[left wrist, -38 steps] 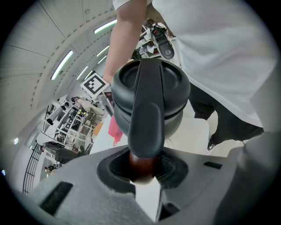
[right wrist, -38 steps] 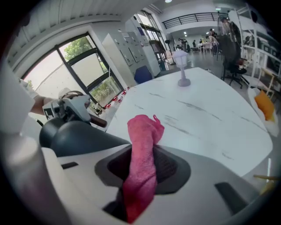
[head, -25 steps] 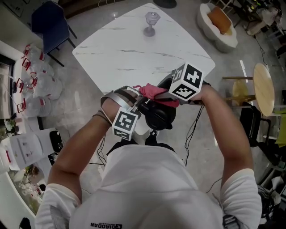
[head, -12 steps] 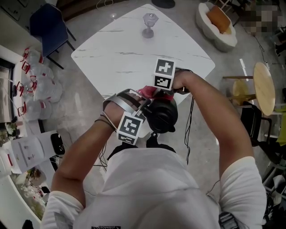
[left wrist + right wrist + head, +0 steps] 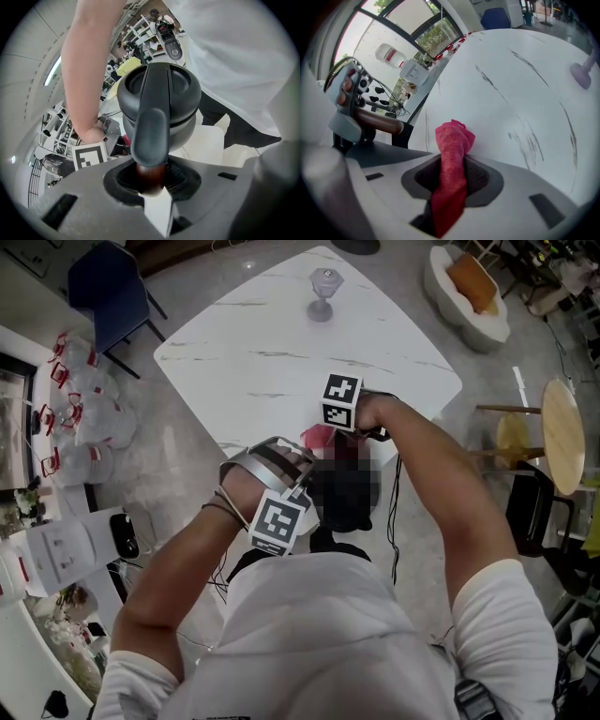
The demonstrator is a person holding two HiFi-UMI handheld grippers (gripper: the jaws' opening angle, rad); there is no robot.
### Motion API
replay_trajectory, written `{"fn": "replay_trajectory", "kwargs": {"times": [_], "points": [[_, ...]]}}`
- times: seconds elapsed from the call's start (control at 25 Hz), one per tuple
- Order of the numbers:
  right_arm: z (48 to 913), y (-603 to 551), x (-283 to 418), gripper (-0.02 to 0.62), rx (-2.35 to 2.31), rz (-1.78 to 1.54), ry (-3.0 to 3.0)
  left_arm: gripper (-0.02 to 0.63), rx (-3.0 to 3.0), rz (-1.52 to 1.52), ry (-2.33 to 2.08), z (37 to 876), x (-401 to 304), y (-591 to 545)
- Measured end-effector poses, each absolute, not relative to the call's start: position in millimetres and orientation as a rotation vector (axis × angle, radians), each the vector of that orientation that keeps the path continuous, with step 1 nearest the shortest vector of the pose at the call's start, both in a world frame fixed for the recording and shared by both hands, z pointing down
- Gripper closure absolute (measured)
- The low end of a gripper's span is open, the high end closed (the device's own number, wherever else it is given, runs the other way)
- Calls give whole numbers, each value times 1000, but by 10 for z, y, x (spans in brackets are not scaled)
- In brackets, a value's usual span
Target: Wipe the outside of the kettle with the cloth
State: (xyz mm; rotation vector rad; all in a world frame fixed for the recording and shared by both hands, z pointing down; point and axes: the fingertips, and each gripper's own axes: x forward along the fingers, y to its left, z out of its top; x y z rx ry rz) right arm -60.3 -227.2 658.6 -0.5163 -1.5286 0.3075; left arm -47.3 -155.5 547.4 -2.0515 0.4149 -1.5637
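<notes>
The black kettle hangs over the near corner of the white marble table. In the head view a mosaic patch covers most of the kettle. My left gripper is shut on the brown wooden part of its handle, seen from above at the left gripper. My right gripper is shut on a bunched red cloth. In the head view the right gripper holds the cloth at the kettle's far side, just over the tabletop.
A glass goblet stands at the table's far side. A blue chair is at the back left and clear bottles line the floor at left. A round wooden stool and a white armchair stand to the right.
My right gripper has come down and to the left with the red cloth, from over the kettle's top to its far side. The left gripper has kept the kettle still.
</notes>
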Motion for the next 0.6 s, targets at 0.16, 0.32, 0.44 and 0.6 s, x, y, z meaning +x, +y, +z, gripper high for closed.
{"fn": "replay_trajectory", "kwargs": {"times": [0.16, 0.32, 0.44, 0.6], "points": [[6679, -2350, -604, 468, -481, 291, -1550, 511, -2078, -1570, 435, 5498, -505, -1563], [6671, -2478, -656, 466, -426, 210, -1620, 512, -2127, -1582, 455, 5549, -561, -1560], [6507, -2601, -762, 466, -349, 207, -1762, 512, -2186, -1597, 494, 5605, -632, -1552], [6162, -2850, -799, 465, -156, 275, -1992, 512, -2322, -1603, 575, 5680, -713, -1516]]}}
